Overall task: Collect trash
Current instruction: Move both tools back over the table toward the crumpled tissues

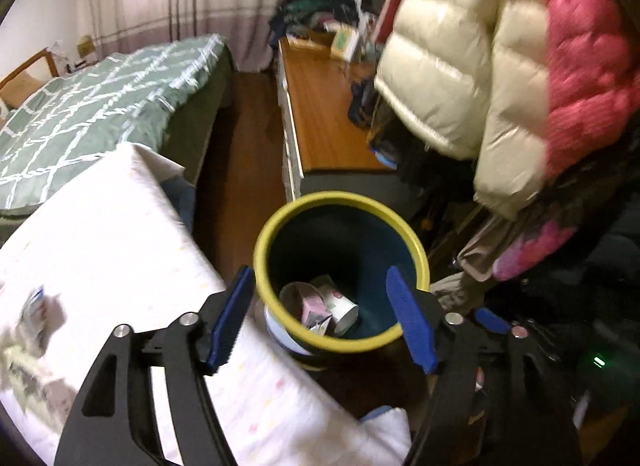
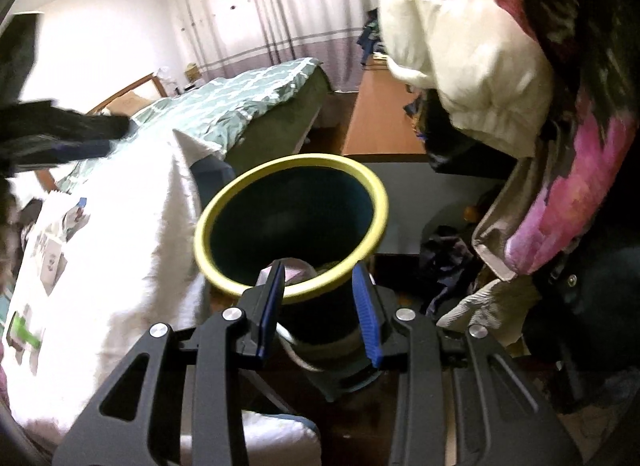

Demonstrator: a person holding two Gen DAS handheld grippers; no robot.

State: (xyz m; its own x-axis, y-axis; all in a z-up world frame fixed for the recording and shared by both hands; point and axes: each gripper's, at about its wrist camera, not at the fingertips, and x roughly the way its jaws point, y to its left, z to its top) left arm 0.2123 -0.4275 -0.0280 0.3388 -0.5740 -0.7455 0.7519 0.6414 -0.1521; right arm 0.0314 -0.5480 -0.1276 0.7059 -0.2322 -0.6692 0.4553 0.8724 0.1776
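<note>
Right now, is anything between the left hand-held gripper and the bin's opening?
Nothing visible. The left hand-held gripper is open and empty just over the near edge of the yellow-rimmed bin, whose mouth is uncovered, with cartons and a cup at the bottom. The hanging jackets are off to the side.

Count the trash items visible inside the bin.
3: a pink carton in the middle, a white cup lying on its side to its right, and a second cup to its left. More may be hidden underneath.
</note>
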